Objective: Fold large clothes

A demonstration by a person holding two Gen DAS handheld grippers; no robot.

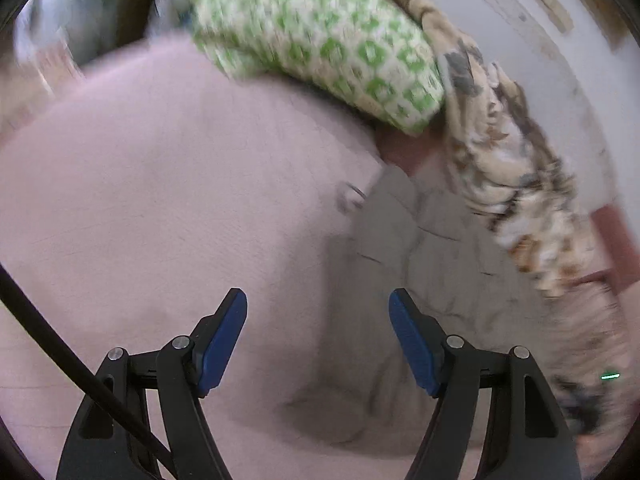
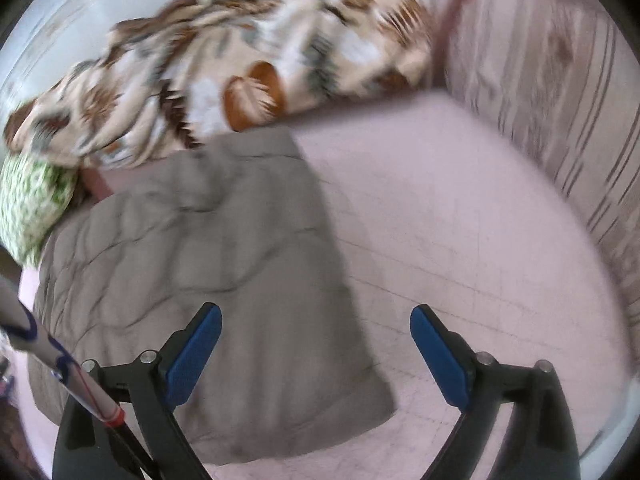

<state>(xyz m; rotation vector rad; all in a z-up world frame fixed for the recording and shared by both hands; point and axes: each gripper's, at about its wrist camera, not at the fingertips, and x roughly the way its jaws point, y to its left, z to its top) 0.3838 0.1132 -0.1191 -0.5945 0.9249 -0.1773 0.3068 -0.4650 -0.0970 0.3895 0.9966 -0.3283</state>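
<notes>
Your left gripper (image 1: 318,338) and right gripper (image 2: 316,354) both hang spread wide, grasping nothing. The grey garment (image 2: 208,280) lies folded on the pink sheet (image 2: 460,220), beside the blanket (image 2: 240,68)

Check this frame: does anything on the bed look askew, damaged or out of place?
Nothing stands out. The grey garment lies folded and wrinkled on the pink bedsheet, beside the leaf-print blanket and green-patterned pillow. Both the left gripper and right gripper are open, holding nothing. Motion blur hides fine detail.
</notes>
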